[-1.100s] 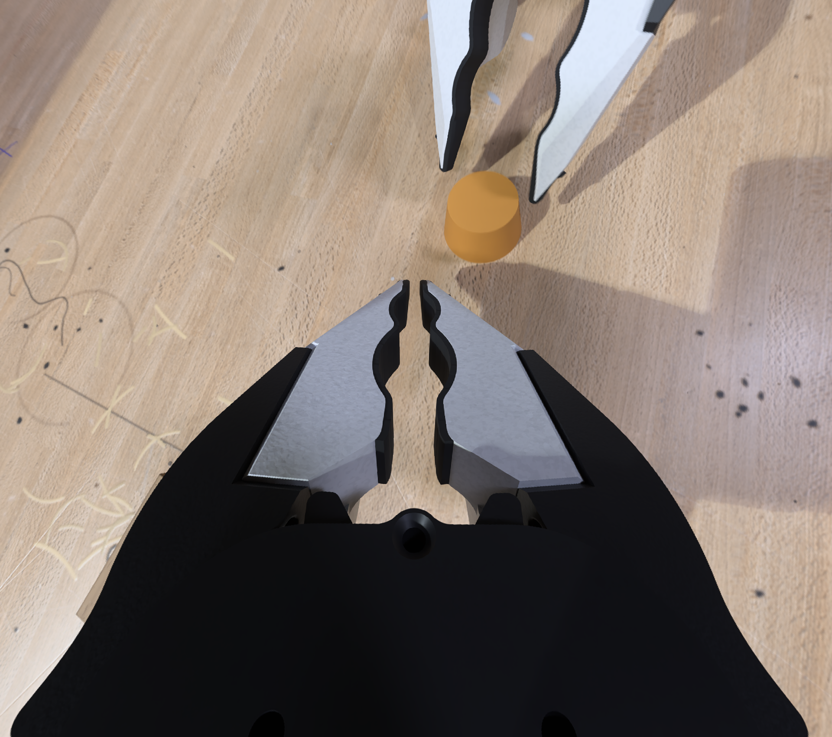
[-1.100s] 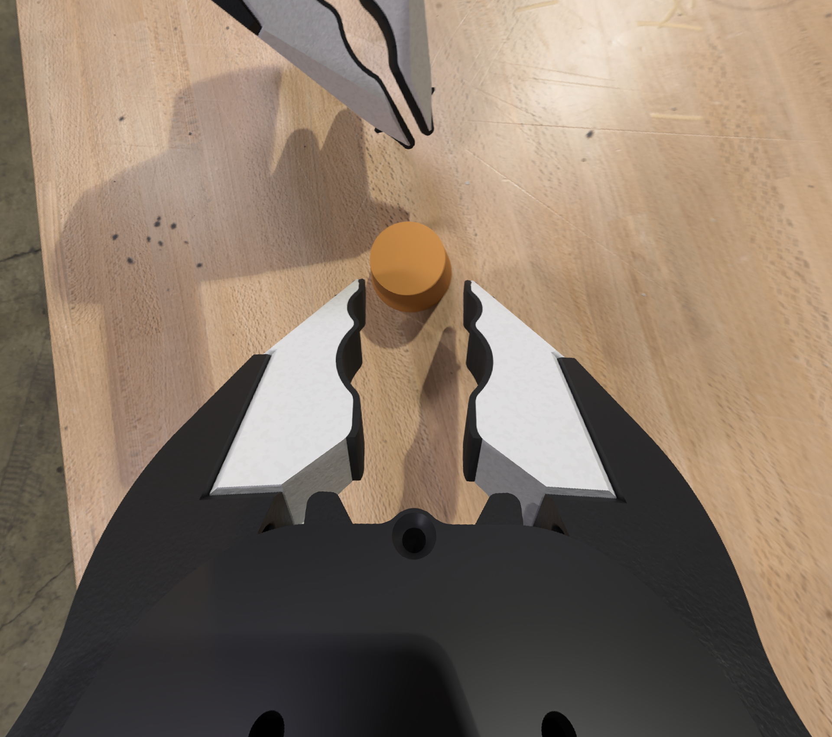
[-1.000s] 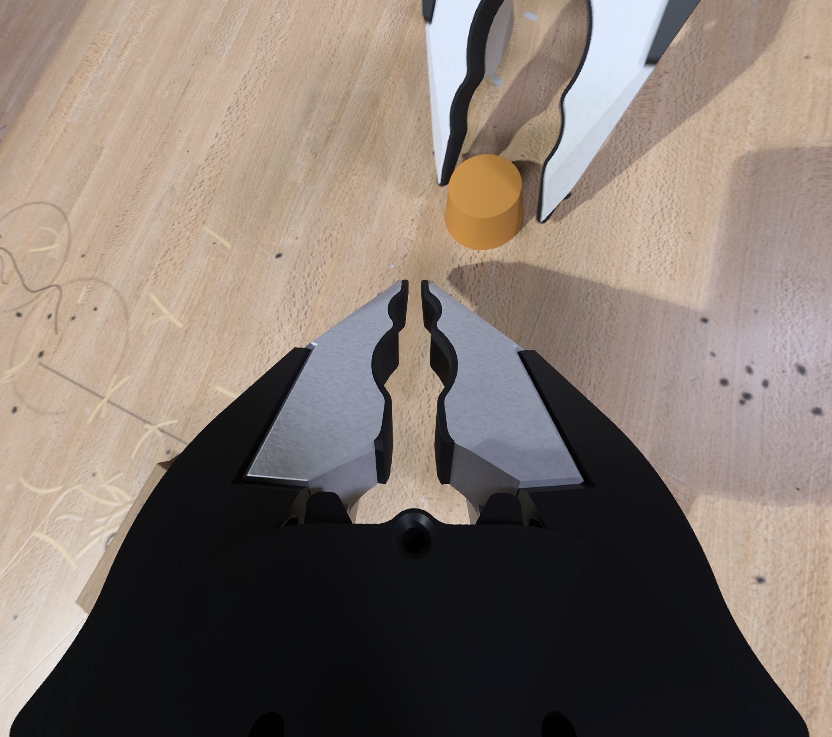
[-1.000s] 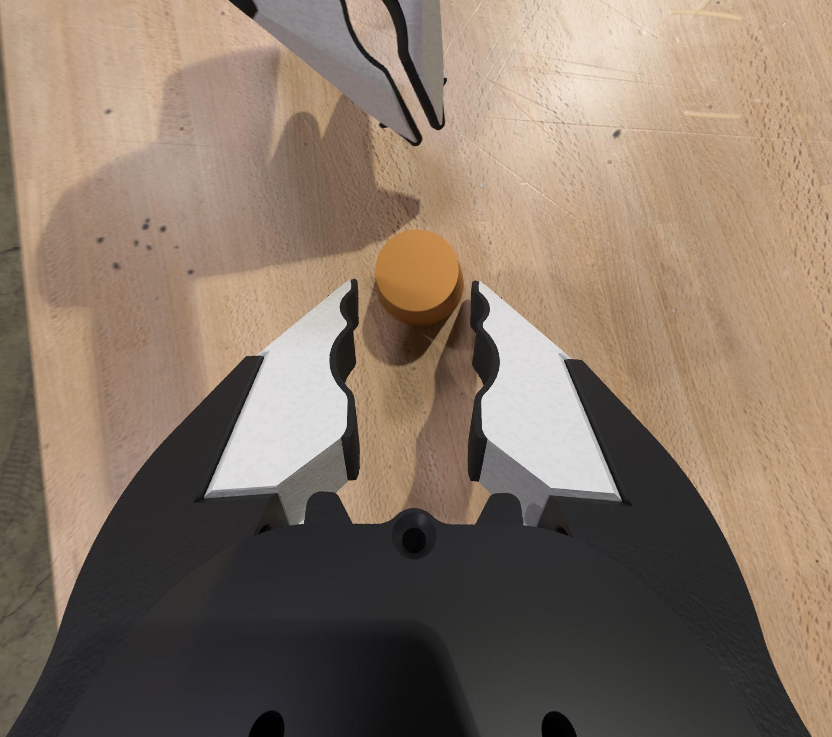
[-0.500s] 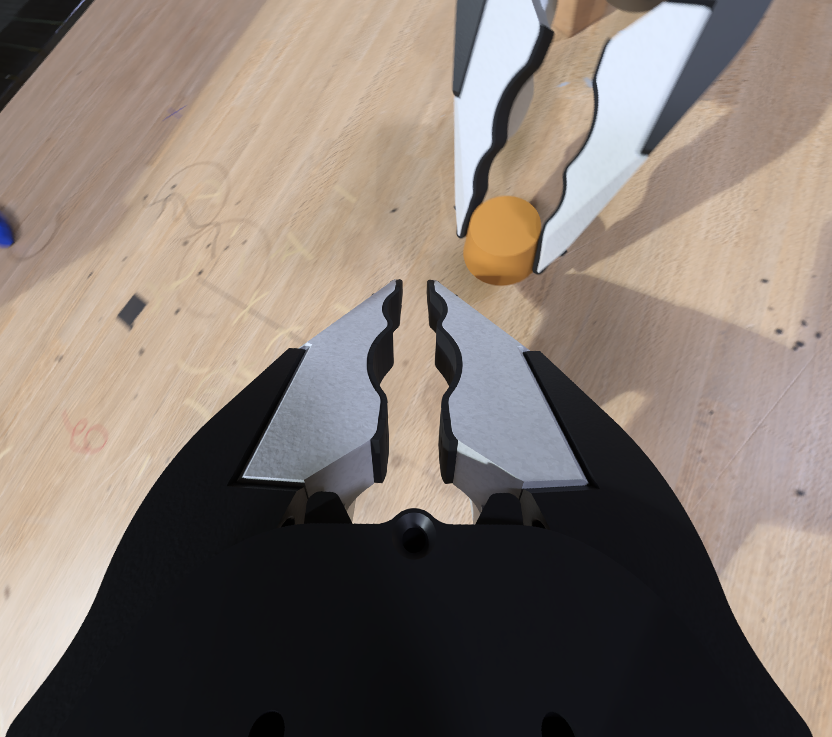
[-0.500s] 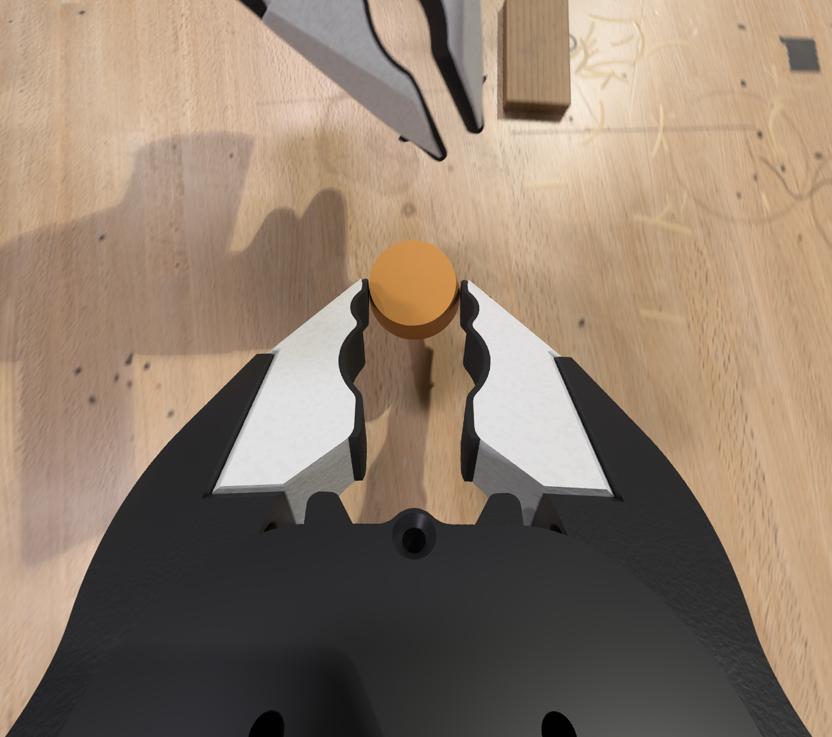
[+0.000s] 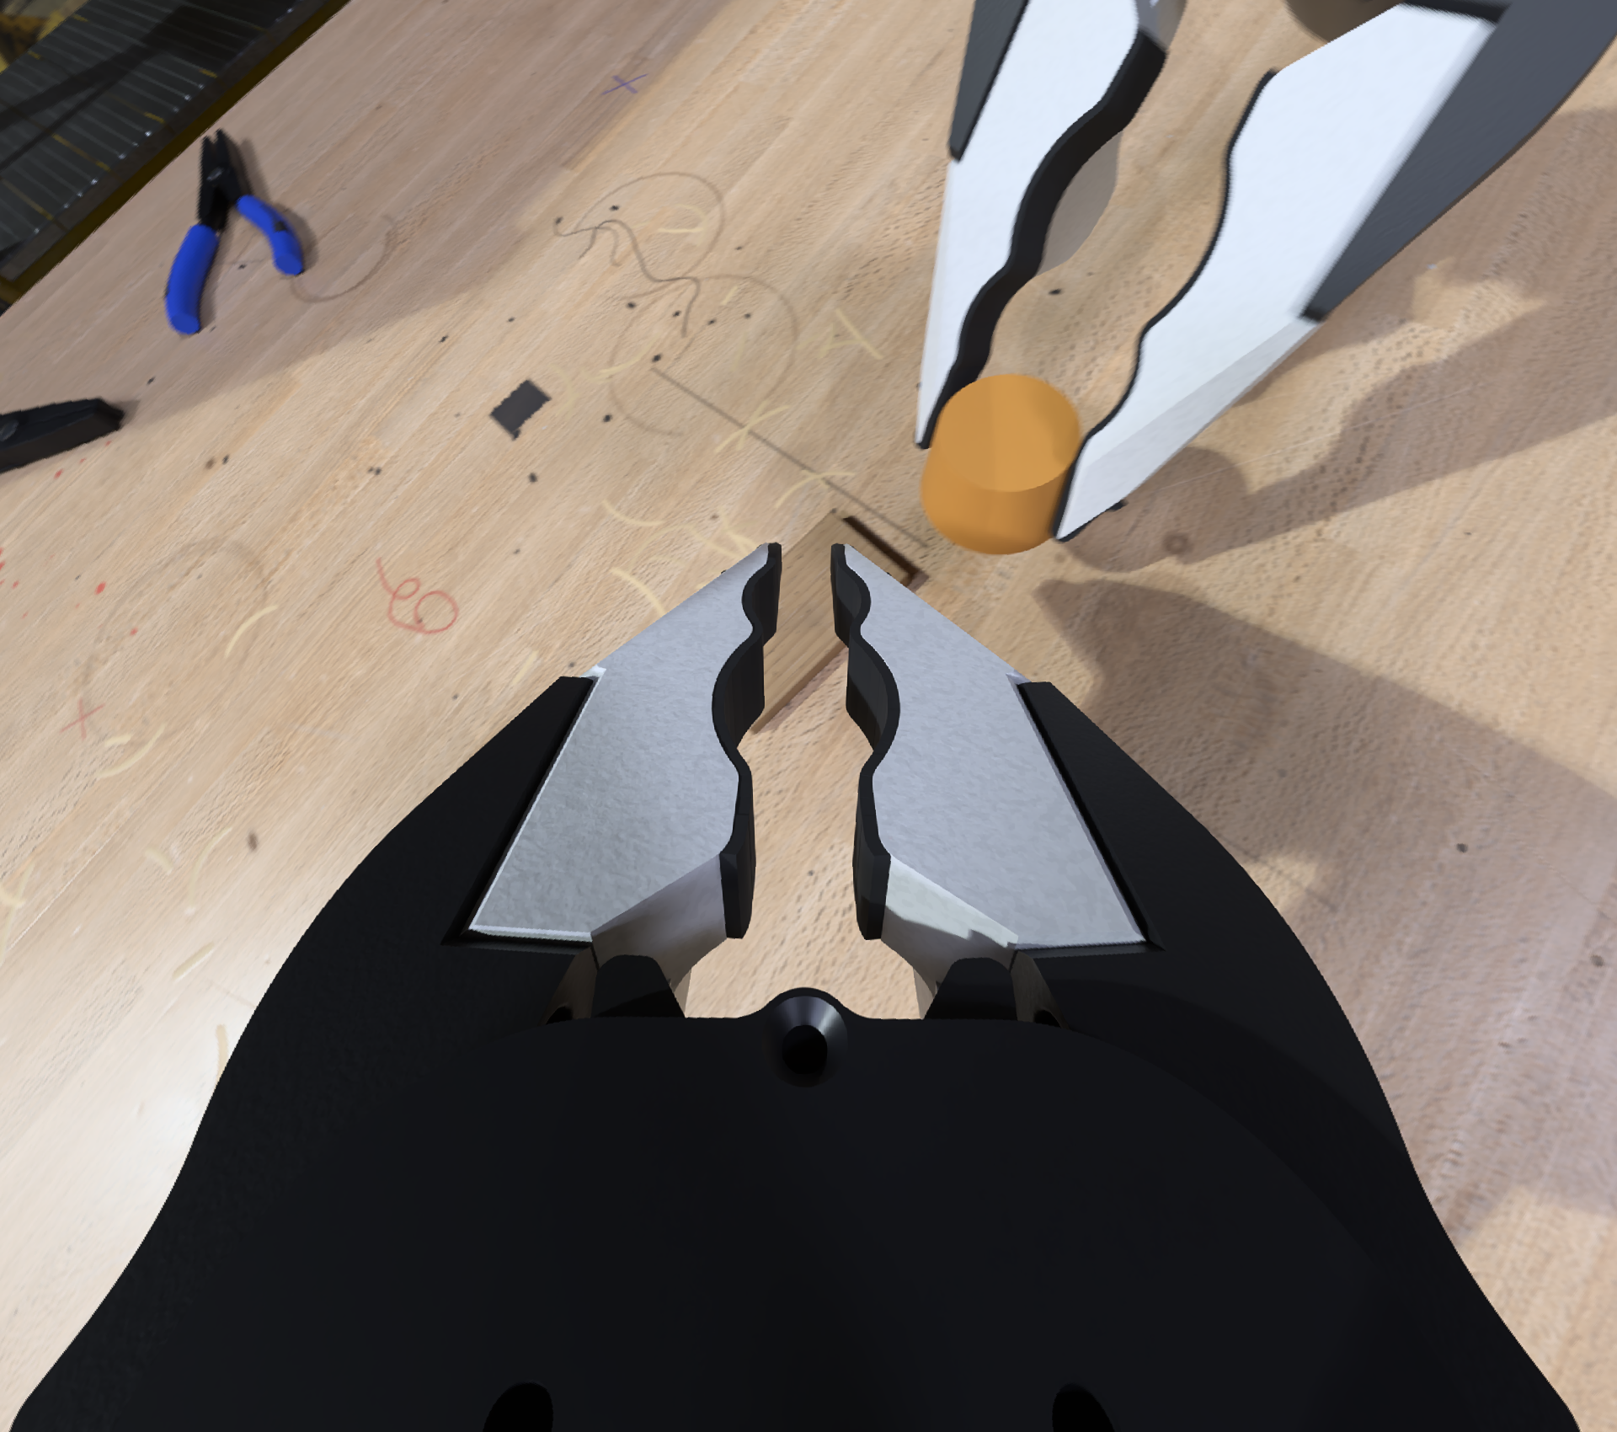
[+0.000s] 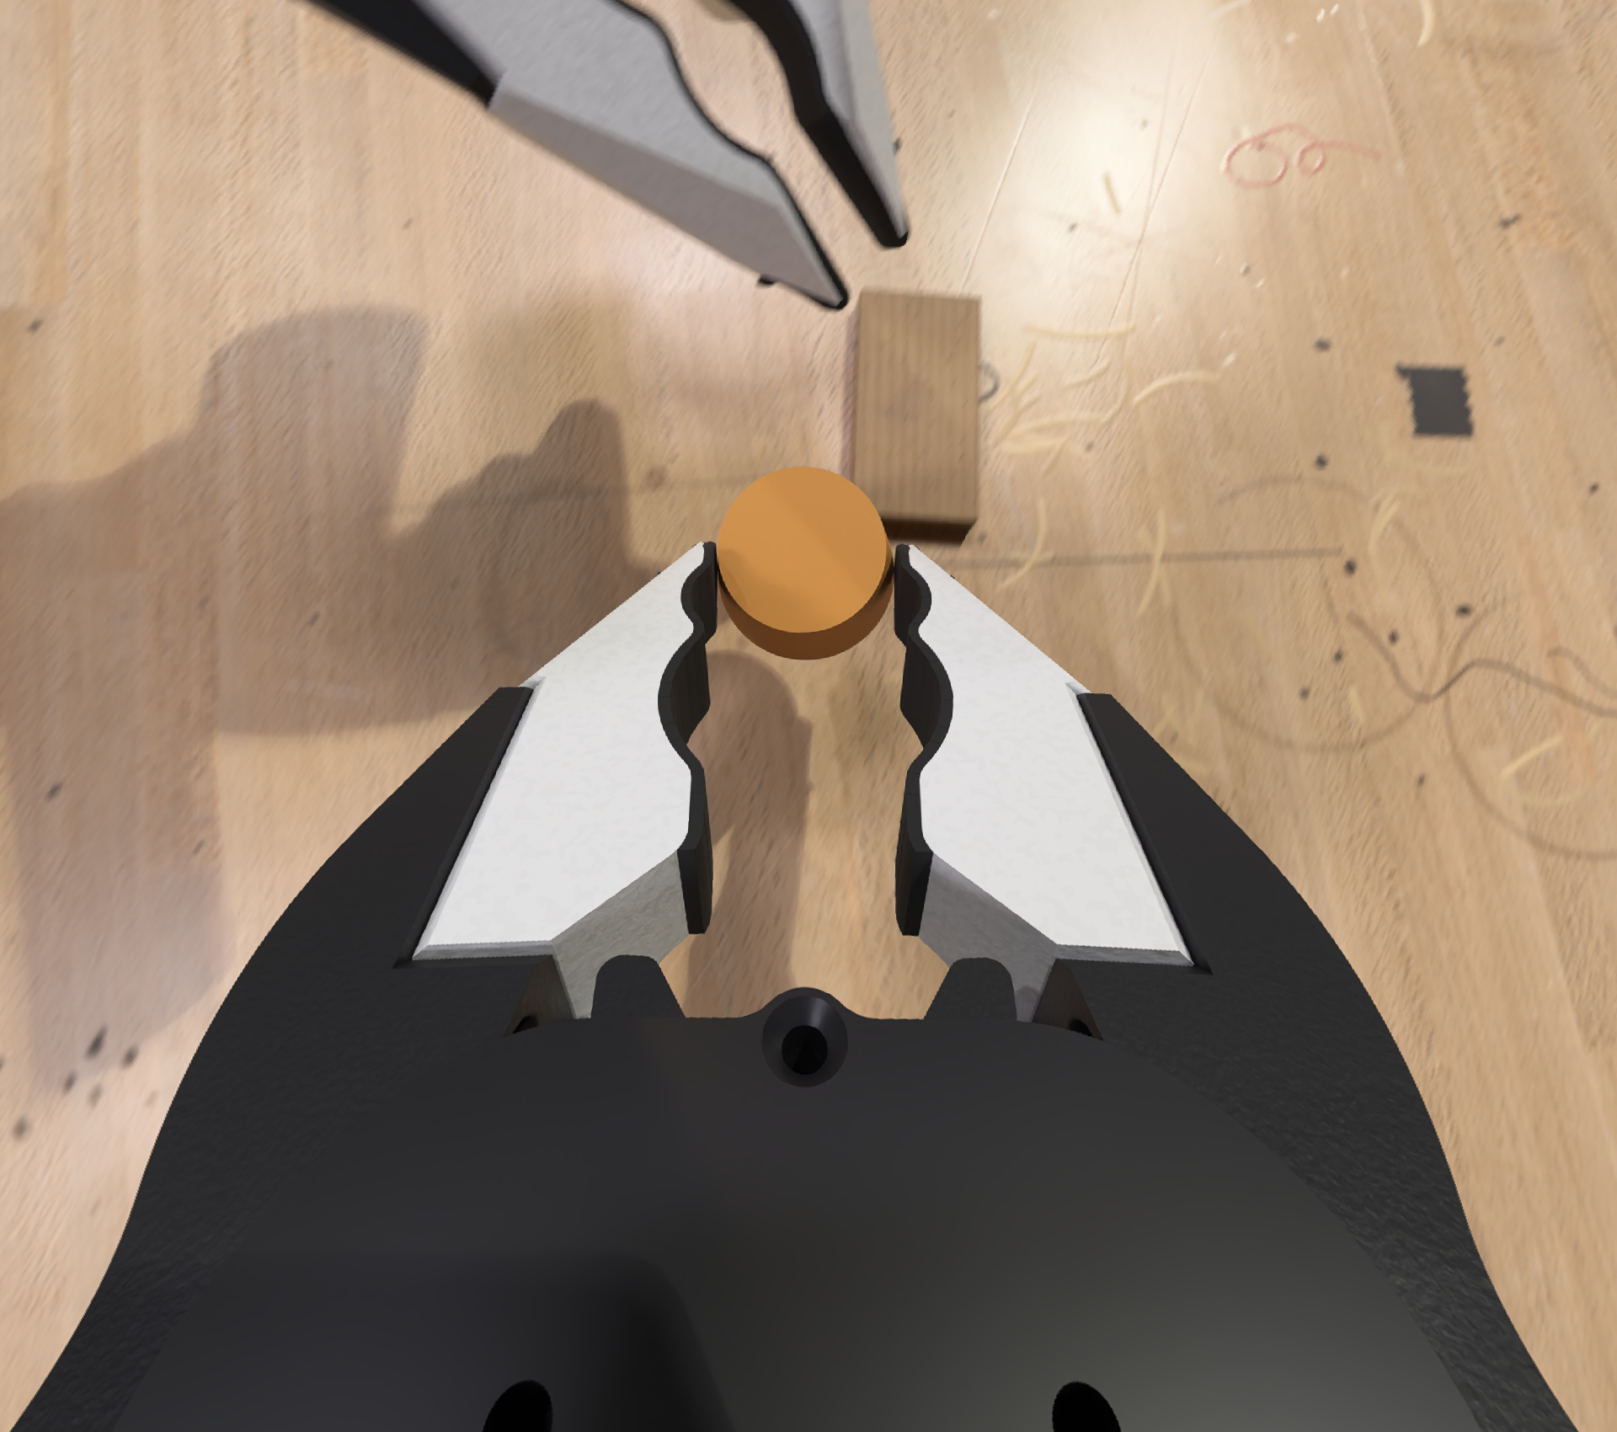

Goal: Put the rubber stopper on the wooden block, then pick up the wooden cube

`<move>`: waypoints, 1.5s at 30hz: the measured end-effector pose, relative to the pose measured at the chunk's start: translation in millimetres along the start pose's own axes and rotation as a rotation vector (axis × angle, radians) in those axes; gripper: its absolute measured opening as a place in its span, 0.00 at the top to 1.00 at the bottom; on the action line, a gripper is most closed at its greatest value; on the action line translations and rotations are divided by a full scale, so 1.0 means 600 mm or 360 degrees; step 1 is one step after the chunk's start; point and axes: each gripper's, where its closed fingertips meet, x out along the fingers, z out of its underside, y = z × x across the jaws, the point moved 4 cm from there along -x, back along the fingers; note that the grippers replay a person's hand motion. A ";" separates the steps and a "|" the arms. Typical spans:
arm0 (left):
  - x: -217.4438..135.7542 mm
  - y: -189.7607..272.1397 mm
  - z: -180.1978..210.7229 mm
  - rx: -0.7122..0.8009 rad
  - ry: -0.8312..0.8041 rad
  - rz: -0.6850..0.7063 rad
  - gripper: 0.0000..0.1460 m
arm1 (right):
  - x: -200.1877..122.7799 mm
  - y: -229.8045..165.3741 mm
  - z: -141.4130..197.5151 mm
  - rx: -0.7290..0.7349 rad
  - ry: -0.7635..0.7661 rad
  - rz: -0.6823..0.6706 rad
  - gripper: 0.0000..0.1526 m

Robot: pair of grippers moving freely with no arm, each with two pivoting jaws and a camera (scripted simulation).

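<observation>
**Stopper in transit, wooden block ahead at one o'clock**

Right hand-held gripper (image 8: 803, 559): fingers clamped on the orange rubber stopper (image 8: 801, 559), pinched at the very tips, wide face toward the camera. In the left wrist view the stopper (image 7: 997, 462) appears clear of the tabletop (image 7: 1312, 690), carried above it; its underside is not shown, so contact cannot be ruled out absolutely.

Governing relation: from the right hand-held gripper, the wooden block (image 8: 917, 410) lies just beyond the stopper at roughly one o'clock, close at hand. The block's long axis runs from six to twelve o'clock in that view, nearly in line with the fingers. The stopper overlaps the block's near left corner in the picture but is not yet over its top face. In my judgement the coming move is a short advance forward and slightly right, then a descent onto the block (the narrow width leaves little margin sideways).

Left hand-held gripper (image 7: 805, 559): fingers nearly together, a slim gap between them, holding nothing. It hangs directly above the block (image 7: 809, 637), whose surface shows through the gap, and is the nearer of the two. It may obstruct the placement.

The wooden cube cannot be identified with confidence in either view.

Outward: blue-handled pliers (image 7: 232, 235) at ten o'clock in the left wrist view, well apart.
</observation>
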 end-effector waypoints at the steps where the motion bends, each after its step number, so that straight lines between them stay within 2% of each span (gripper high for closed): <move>1: -0.003 -0.009 0.004 -0.0019 0.0004 -0.0016 0.92 | 0.012 0.010 -0.013 0.0004 0.0008 0.0013 0.74; 4: -0.009 -0.035 0.023 -0.0092 -0.0010 -0.0065 0.92 | 0.048 0.033 -0.040 0.0006 -0.0005 0.0020 0.74; 8: -0.012 -0.062 0.042 -0.0164 0.0000 -0.0089 0.92 | 0.101 0.052 -0.041 0.0043 -0.0123 0.0004 0.74; 10: -0.011 -0.067 0.044 -0.0172 0.0018 -0.0077 0.92 | 0.106 0.054 -0.041 0.0079 -0.0153 0.0015 0.73; 11: -0.009 -0.068 0.044 -0.0170 0.0023 -0.0072 0.92 | 0.101 0.055 -0.043 0.0096 -0.0133 0.0026 0.65; 13: -0.007 -0.068 0.041 -0.0153 0.0039 -0.0055 0.92 | 0.070 0.054 -0.039 0.0120 -0.0073 0.0084 0.60; 16: -0.007 -0.066 0.030 -0.0093 0.0059 -0.0017 0.92 | -0.022 0.052 0.000 0.0163 -0.0021 0.0266 0.61; 21: 0.002 -0.048 0.004 0.0021 0.0069 0.0095 0.91 | -0.205 0.045 0.152 0.0432 -0.0111 0.0519 0.64; 25: 0.016 -0.020 -0.022 0.0148 0.0047 0.0200 0.90 | -0.289 0.013 0.277 0.0578 -0.0392 0.0607 0.65; 28: 0.029 0.003 -0.043 0.0227 0.0043 0.0288 0.90 | -0.306 0.001 0.325 0.0549 -0.0438 0.0596 0.64; 32: 0.052 0.041 -0.067 0.0333 0.0026 0.0415 0.88 | -0.296 0.005 0.370 0.0550 -0.0522 0.0529 0.64; 35: 0.069 0.067 -0.081 0.0459 -0.0020 0.0468 0.87 | -0.286 0.011 0.395 0.0564 -0.0581 0.0489 0.70; 37: 0.083 0.083 -0.085 0.0545 -0.0066 0.0509 0.86 | -0.282 0.011 0.394 0.0547 -0.0536 0.0450 0.78; 40: 0.113 0.101 -0.079 0.0664 -0.0177 0.0589 0.82 | -0.281 0.011 0.380 0.0517 -0.0453 0.0427 0.78; 45: 0.153 0.113 -0.076 0.0674 -0.0259 0.0737 0.69 | -0.276 0.004 0.329 0.0418 -0.0257 0.0427 0.78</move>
